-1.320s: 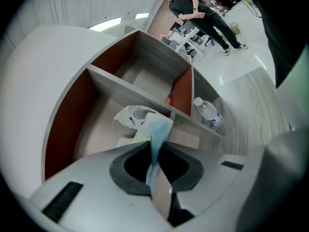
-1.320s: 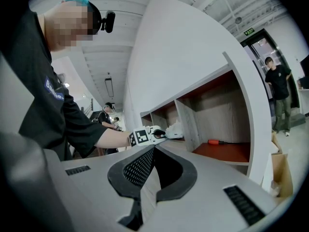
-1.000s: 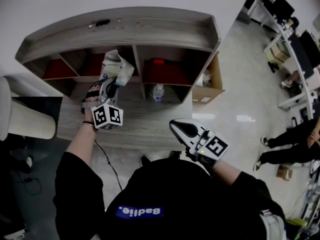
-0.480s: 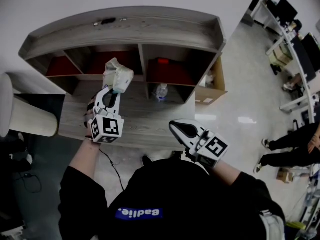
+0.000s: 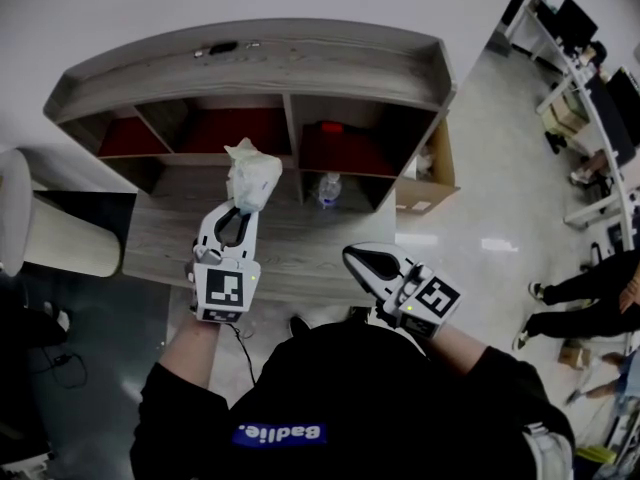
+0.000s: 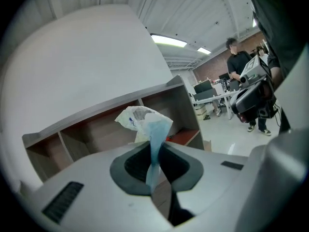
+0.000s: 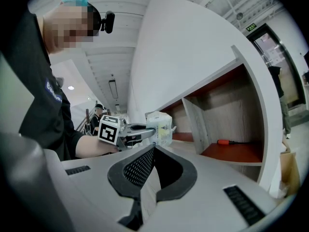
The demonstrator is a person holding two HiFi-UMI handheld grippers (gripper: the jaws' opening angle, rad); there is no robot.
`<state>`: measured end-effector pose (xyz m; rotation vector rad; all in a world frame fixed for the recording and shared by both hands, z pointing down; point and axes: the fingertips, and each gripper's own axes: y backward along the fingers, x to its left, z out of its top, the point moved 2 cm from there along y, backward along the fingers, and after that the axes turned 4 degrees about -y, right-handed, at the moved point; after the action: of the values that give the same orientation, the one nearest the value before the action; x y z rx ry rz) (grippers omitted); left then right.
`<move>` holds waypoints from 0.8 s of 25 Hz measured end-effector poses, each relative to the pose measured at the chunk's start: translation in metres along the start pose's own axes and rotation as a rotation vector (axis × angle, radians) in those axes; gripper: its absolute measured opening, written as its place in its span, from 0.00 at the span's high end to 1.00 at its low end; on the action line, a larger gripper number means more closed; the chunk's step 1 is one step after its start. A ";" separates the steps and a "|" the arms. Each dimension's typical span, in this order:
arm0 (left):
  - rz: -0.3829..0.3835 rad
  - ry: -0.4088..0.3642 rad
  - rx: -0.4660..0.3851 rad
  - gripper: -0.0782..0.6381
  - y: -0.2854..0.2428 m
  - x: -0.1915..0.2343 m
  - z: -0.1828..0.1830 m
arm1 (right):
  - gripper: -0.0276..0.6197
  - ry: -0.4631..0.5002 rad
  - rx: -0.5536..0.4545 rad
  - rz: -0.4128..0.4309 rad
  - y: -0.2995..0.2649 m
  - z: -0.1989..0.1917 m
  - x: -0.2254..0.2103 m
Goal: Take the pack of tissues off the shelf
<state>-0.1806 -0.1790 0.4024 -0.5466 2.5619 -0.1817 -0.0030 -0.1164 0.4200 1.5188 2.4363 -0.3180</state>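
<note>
— Where's the pack of tissues [image 5: 252, 173]?
— Off the shelf [image 5: 290, 68] and up in the air over the grey wooden tabletop [image 5: 165, 238], just in front of the middle divider. The left tool [image 5: 241, 208] has its jaws nearly together, pinching the crumpled end of the wrapper.
— And the right tool [image 5: 352, 256]?
— Jaws together, nothing between them, held near the tabletop's front edge, well apart from the pack.
— What else is around the shelf?
— The compartments have red floors, and a red-handled thing [image 5: 330, 126] lies in the right one. A small bottle [image 5: 327, 189] stands on the tabletop below it, and a cardboard box [image 5: 425, 183] sits at the shelf's right end.
— The room?
— A white wall behind, a glossy pale floor [image 5: 480, 198], desks [image 5: 590, 78] far right, and a person in black [image 5: 590, 288] standing there
</note>
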 end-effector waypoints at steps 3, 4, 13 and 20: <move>-0.014 0.061 -0.015 0.84 0.006 -0.012 0.002 | 0.92 0.001 0.001 -0.003 0.002 0.000 -0.002; -0.020 0.081 -0.015 0.84 0.008 -0.016 0.002 | 0.92 0.001 0.002 -0.004 0.003 0.000 -0.002; -0.065 0.215 -0.028 0.84 0.019 -0.046 0.011 | 0.92 -0.004 -0.004 -0.019 0.007 0.002 -0.007; -0.087 0.328 -0.041 0.84 0.028 -0.061 0.021 | 0.92 0.008 -0.013 -0.001 0.003 0.004 -0.002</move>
<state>-0.1319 -0.1285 0.4054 -0.6945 2.8649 -0.2700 0.0015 -0.1182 0.4171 1.5162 2.4408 -0.2960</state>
